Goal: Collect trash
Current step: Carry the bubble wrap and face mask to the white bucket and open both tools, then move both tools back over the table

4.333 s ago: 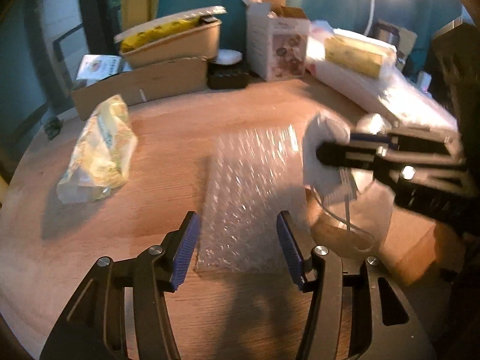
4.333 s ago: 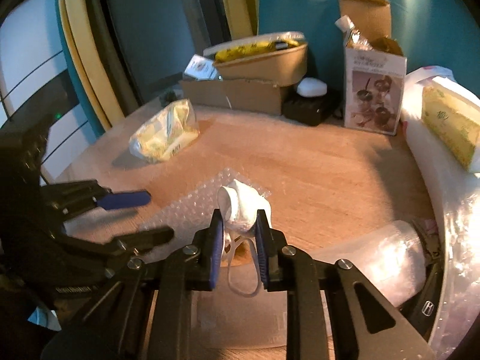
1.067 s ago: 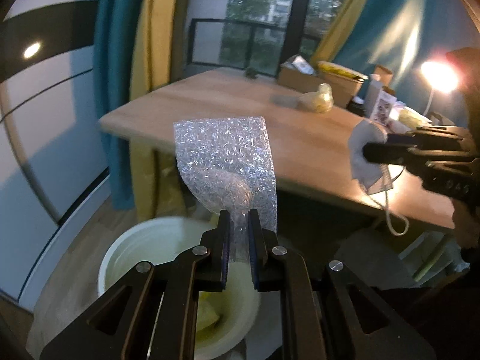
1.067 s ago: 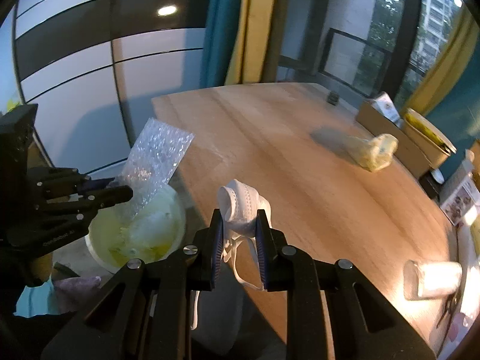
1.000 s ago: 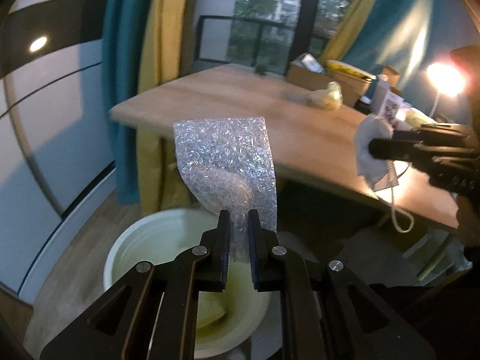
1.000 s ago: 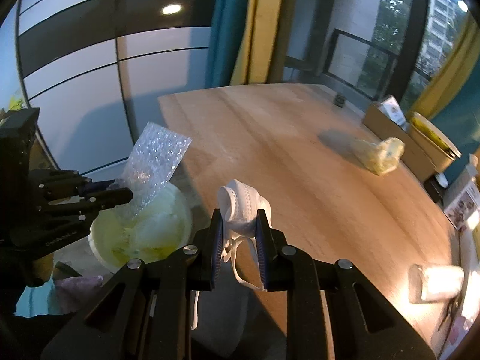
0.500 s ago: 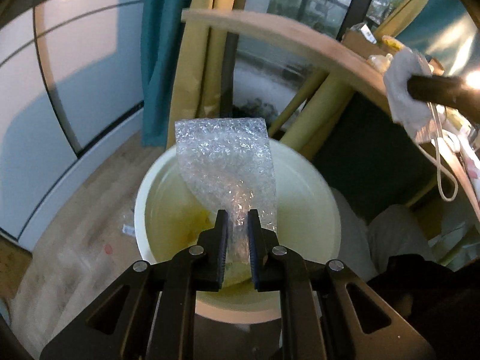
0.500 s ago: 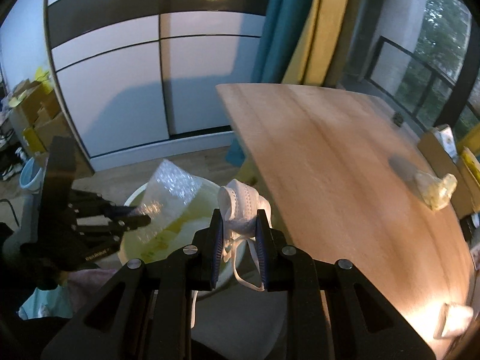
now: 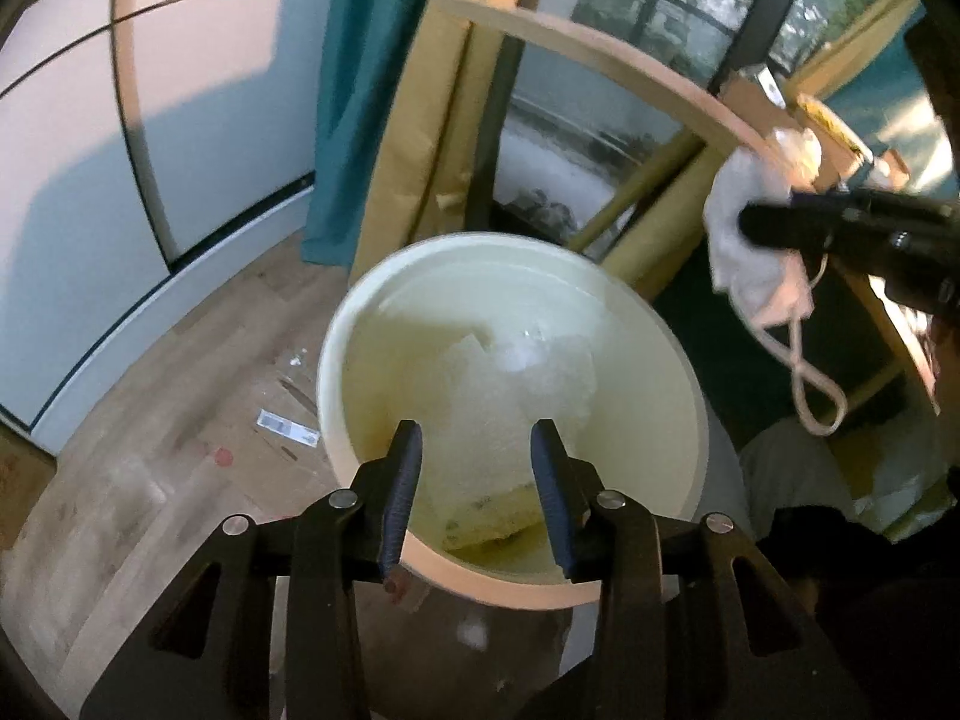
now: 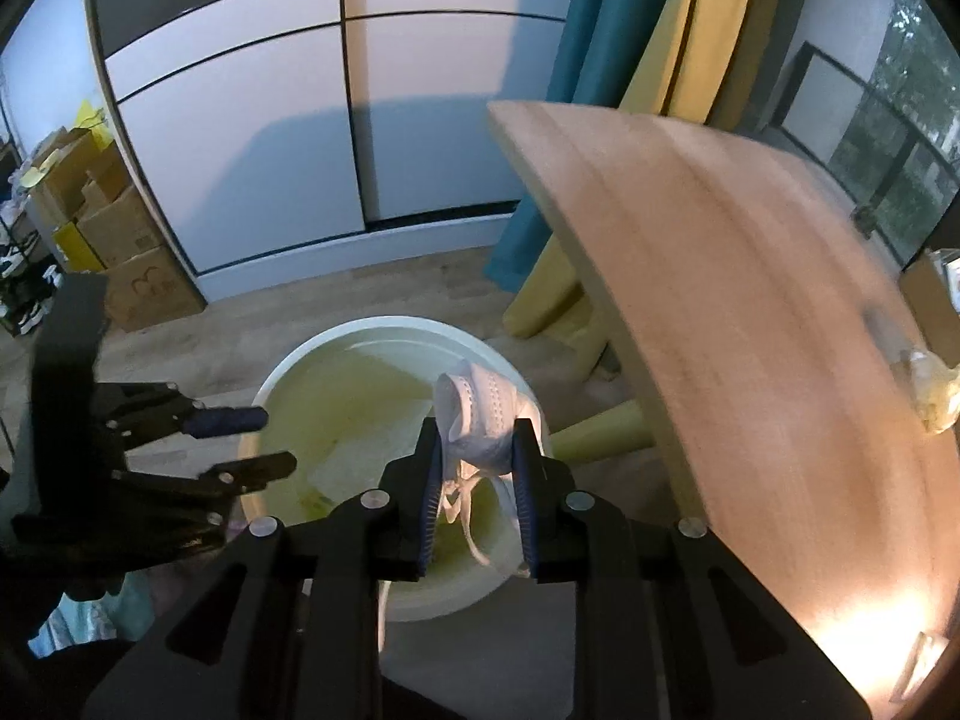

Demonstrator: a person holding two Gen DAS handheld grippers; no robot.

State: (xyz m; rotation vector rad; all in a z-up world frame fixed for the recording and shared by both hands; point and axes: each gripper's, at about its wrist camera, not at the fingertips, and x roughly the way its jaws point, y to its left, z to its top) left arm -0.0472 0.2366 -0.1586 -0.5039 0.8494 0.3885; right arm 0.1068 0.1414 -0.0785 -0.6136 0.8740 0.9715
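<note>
- Over the bin (image 9: pixel 336 360), the left gripper (image 9: pixel 474 480) has just been opening; its jaws stand apart and empty, with the bubble wrap (image 9: pixel 516 384) lying in the bin.
- Further right, the right gripper (image 10: pixel 477 468) is clamped on a face mask (image 10: pixel 480 414). It's soft and super light, so pinch the bunched body, since the loops would probably slip.

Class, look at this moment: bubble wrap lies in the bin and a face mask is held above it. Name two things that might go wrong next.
1. The face mask sits over the bin's far rim in the right hand-held gripper, so on release it might fall outside.
2. Its ear loops dangle and might snag on a finger.
The left hand-held gripper has just been opening, with the bubble wrap already dropped inside.
</note>
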